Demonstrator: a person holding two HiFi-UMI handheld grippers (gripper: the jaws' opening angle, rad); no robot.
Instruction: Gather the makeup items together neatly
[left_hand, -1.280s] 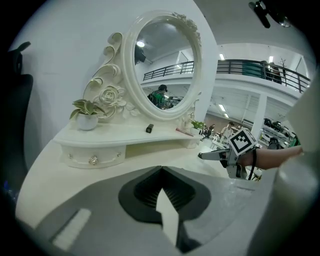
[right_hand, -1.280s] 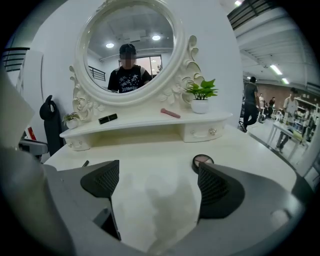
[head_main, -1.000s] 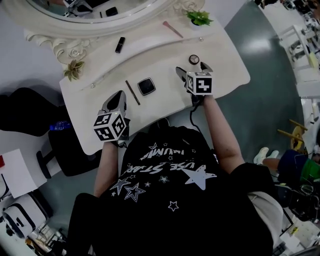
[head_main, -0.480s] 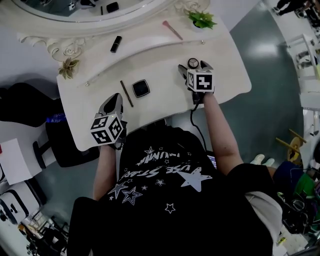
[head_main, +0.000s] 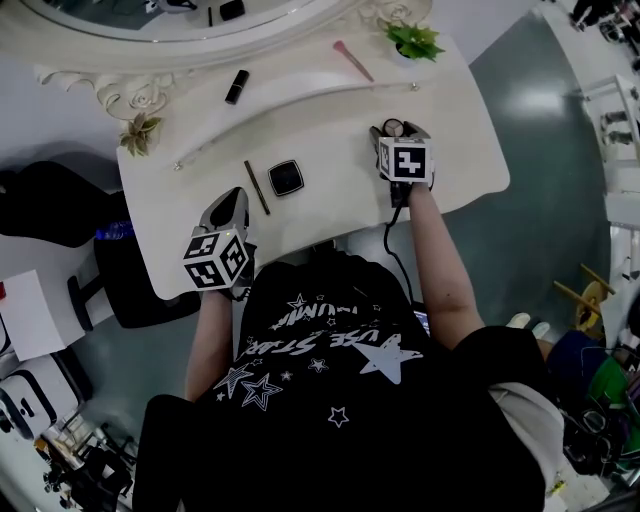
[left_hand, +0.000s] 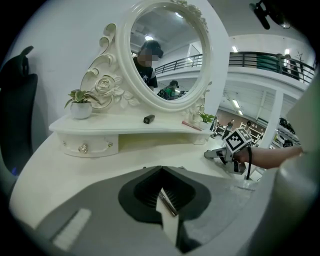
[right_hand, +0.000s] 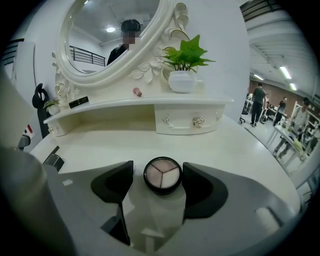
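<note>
My right claw (right_hand: 158, 169), jaws just closing, flanks a round black-rimmed three-pan compact (right_hand: 162, 175), not yet gripped; left claw (left_hand: 161, 172) closed, empty.

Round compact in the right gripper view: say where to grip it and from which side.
Grip the round compact by its black rim, across its width, from the table's near edge. It lies flat and low, so only the rim offers hold. The right gripper frames it, jaws just closing, not pressing yet.
</note>
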